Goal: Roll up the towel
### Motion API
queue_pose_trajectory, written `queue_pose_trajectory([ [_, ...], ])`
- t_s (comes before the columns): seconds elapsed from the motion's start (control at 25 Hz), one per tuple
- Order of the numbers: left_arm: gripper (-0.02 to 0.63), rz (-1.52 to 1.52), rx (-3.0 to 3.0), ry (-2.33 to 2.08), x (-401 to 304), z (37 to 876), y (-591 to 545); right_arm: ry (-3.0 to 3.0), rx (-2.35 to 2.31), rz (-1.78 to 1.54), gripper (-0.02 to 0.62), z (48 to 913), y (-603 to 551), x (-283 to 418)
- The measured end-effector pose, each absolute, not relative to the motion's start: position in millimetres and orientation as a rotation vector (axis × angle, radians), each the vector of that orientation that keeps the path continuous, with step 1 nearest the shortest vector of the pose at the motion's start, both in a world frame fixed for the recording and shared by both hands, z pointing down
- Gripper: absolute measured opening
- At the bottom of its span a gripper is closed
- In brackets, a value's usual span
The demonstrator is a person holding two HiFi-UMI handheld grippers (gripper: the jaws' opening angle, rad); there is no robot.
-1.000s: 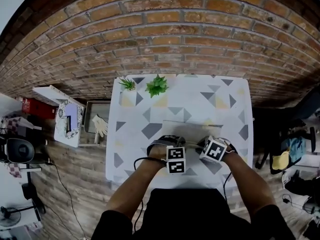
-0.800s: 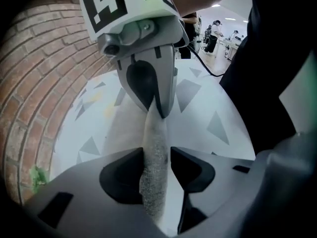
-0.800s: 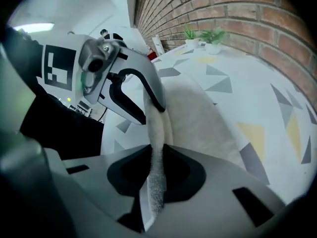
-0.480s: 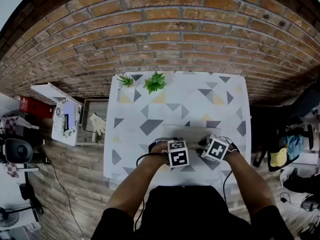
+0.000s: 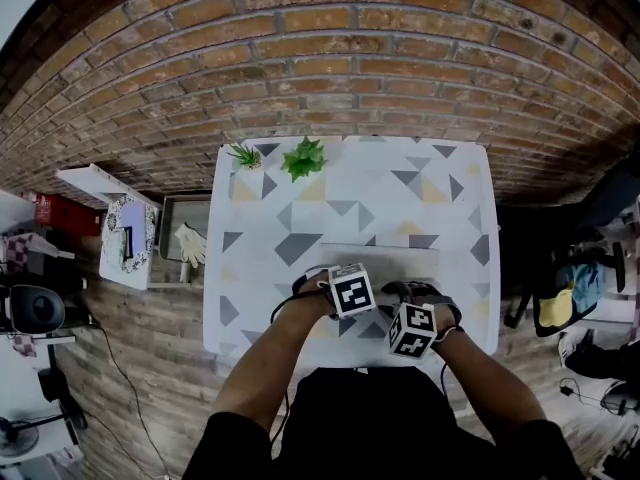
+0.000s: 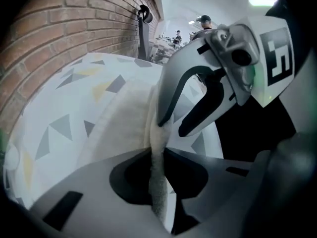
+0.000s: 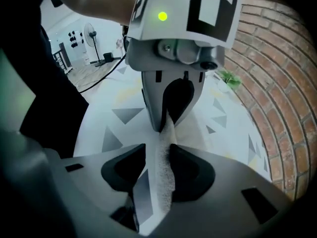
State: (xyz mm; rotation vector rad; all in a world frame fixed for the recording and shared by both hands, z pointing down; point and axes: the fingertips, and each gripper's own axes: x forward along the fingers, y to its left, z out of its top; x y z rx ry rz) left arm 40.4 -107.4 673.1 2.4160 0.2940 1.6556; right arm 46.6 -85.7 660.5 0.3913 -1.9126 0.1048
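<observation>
Left of the patterned table (image 5: 260, 268) lies wood floor (image 5: 150, 348); behind it, brick wall (image 5: 330, 78). Near the table's front edge the left gripper (image 6: 159, 150), just closed, pinches the towel (image 5: 385, 260). The right gripper (image 7: 159, 150) has just been opening its jaws, with the towel between them.

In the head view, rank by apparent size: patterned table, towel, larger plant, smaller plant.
1. white table with grey and yellow triangles
2. pale rectangular towel
3. larger green potted plant
4. smaller green potted plant
The plants are farthest away.
</observation>
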Motion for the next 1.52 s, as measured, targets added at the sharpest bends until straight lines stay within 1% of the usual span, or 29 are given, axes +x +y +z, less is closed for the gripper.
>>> queue_pose_trajectory([
  [0.08, 0.063, 1.678, 2.446, 0.285, 40, 673, -107, -1.901, 0.422, 0.076, 0.114, 664, -94, 49],
  [0.12, 0.064, 1.694, 2.47, 0.277, 41, 672, -108, -1.898, 0.427, 0.068, 0.1, 665, -98, 51],
  [0.24, 0.081, 1.751, 2.555, 0.228, 40, 670, -112, -1.899, 0.403, 0.075, 0.08, 667, -107, 52],
  [0.4, 0.147, 1.859, 2.711, 0.122, 37, 659, -122, -1.925, 0.325, 0.158, 0.068, 668, -113, 52],
  [0.6, 0.149, 1.871, 2.776, 0.147, 40, 651, -116, -1.975, 0.23, 0.318, 0.066, 669, -122, 54],
  [0.76, 0.149, 1.92, 2.813, 0.104, 43, 649, -125, -1.984, 0.199, 0.377, 0.072, 670, -129, 56],
  [0.92, 0.149, 1.887, 2.832, 0.103, 52, 644, -128, -1.998, 0.186, 0.456, 0.081, 671, -135, 56],
  [1.0, 0.149, 1.926, 2.789, 0.168, 50, 656, -124, -1.999, 0.189, 0.493, 0.096, 670, -138, 57],
  [1.08, 0.156, 1.966, 2.752, 0.213, 47, 669, -122, -2.003, 0.222, 0.506, 0.139, 667, -142, 58],
  [1.16, 0.156, 1.955, 2.732, 0.226, 46, 675, -125, -2.026, 0.265, 0.466, 0.172, 658, -147, 58],
  [1.32, 0.149, 1.875, 2.671, 0.251, 48, 674, -132, -2.029, 0.271, 0.309, 0.172, 647, -139, 58],
  [1.52, 0.144, 1.793, 2.629, 0.231, 47, 667, -144, -1.859, 0.251, 0.088, 0.189, 672, -125, 64],
])
